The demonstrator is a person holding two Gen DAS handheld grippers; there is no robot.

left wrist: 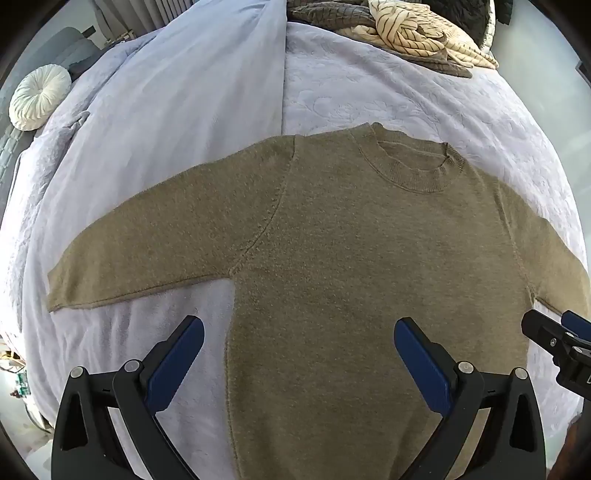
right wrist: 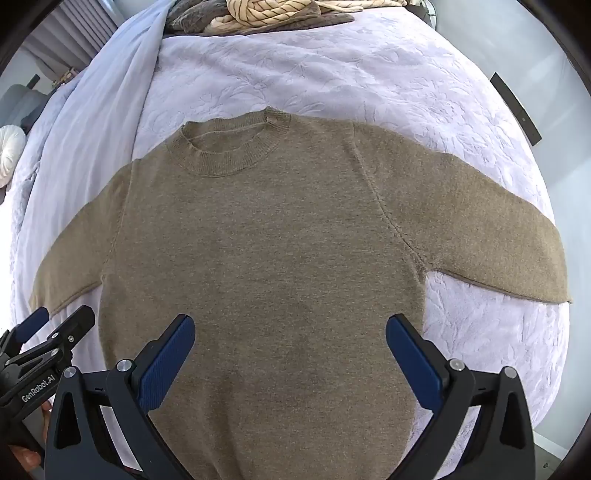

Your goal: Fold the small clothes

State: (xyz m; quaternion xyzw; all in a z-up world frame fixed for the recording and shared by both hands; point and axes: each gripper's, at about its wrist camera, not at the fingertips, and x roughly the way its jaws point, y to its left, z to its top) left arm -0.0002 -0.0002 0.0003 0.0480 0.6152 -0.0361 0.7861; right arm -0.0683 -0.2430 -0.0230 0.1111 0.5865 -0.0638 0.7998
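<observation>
Both hand-held grippers hang over the olive sweater point(left wrist: 351, 258), pointing steeply down: the left hand-held gripper point(left wrist: 299, 338) and right hand-held gripper point(right wrist: 290, 334) stand wide apart, gripping nothing. That sweater lies flat on the bed point(right wrist: 332, 74), sleeves spread, collar toward a pile of clothes point(left wrist: 406, 33).

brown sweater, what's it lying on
The brown sweater lies flat on a pale embossed bedspread; the bedspread directly beneath it is hidden.

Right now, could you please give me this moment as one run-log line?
olive-brown knit sweater: flat, unfolded, sleeves spread | left gripper: open, empty | right gripper: open, empty
</observation>
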